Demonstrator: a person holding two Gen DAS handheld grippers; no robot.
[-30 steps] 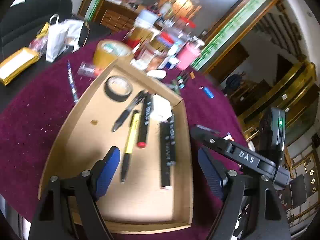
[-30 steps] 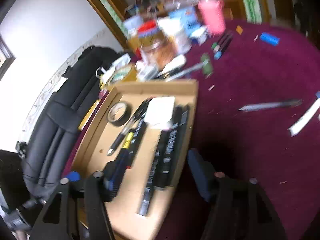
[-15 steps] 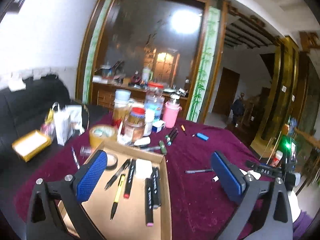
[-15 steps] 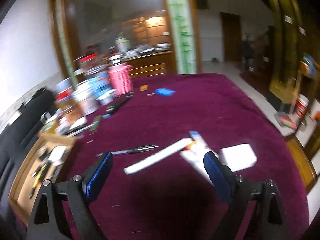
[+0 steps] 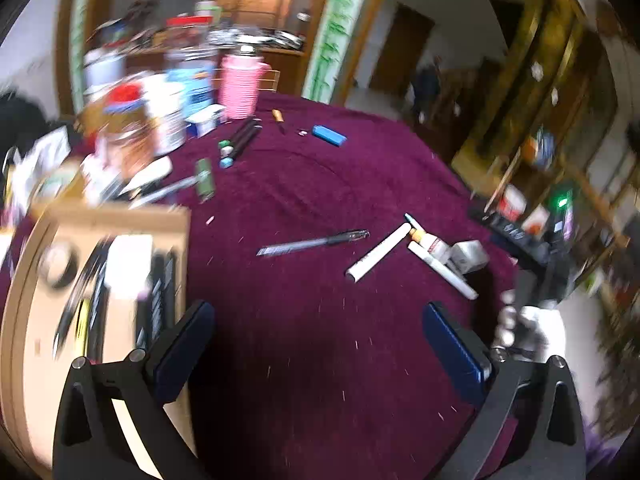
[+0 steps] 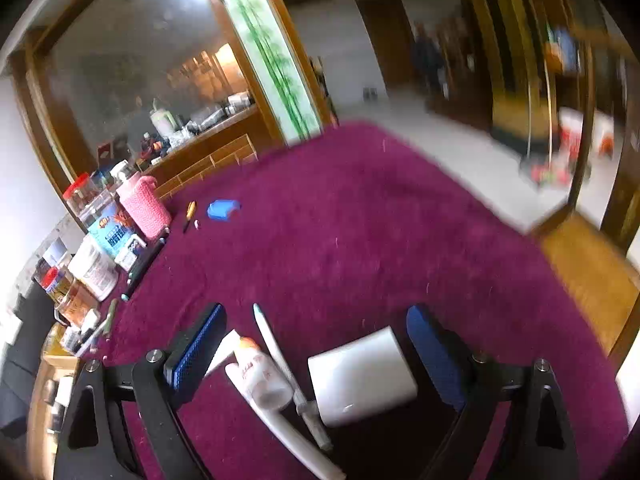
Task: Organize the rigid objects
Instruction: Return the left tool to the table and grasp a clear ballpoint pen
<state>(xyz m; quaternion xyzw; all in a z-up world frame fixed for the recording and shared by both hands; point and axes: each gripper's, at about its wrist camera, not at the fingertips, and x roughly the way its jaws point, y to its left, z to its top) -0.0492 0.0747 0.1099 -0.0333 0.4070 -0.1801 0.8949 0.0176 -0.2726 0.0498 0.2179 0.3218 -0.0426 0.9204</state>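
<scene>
White eraser block [image 6: 362,376] lies on the maroon bench [image 6: 360,240], between the blue pads of the right gripper [image 6: 316,354] but nearer its right pad; neither pad touches it. Its jaws have just been opening and stand wide apart, nothing held. Just left of the block: a small glue bottle [image 6: 258,376] and a white pen [image 6: 280,356], both also inside the jaw span. Step in hand, by my read: pick one loose item for the cardboard tray [image 5: 96,216]. To do it well, shift right so the block sits centred, keep bottle and pen clear of the left pad, then lower and close square on the flat sides. Left gripper [image 5: 316,350] hangs over bare cloth, well left of the block, jaws wide, empty. Black pen [image 5: 316,242] lies further left toward the tray.
</scene>
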